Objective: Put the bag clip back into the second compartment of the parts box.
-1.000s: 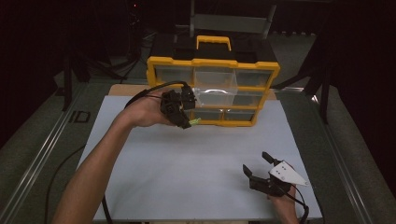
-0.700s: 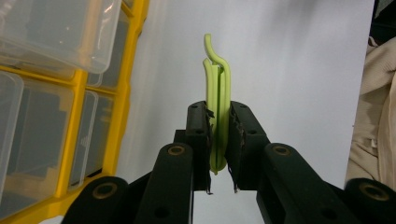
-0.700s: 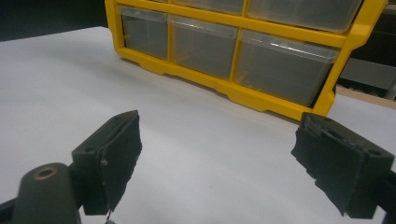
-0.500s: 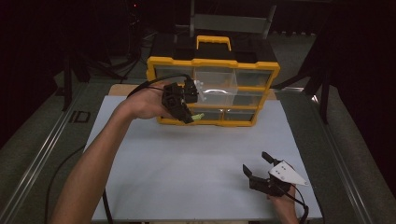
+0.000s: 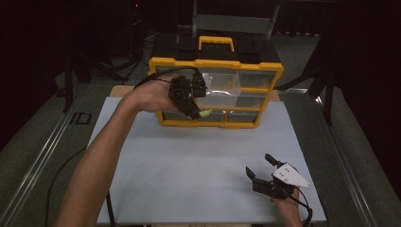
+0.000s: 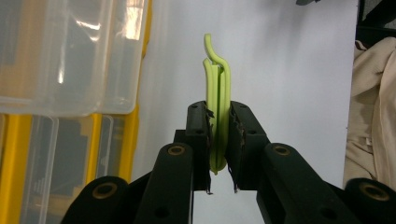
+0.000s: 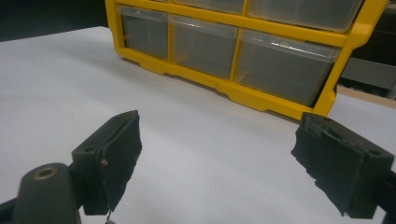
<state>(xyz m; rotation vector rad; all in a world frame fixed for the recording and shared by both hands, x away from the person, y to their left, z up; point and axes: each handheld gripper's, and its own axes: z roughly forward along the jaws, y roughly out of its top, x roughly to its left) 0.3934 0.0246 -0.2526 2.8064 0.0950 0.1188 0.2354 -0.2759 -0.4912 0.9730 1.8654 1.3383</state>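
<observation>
Pinching a thin green clip (image 6: 217, 100) tight, the left gripper (image 5: 189, 97) hangs in front of the yellow drawer box (image 5: 265, 71). The right gripper (image 5: 265, 175) rests wide open, holding nothing, on the white table (image 5: 189, 156).
</observation>
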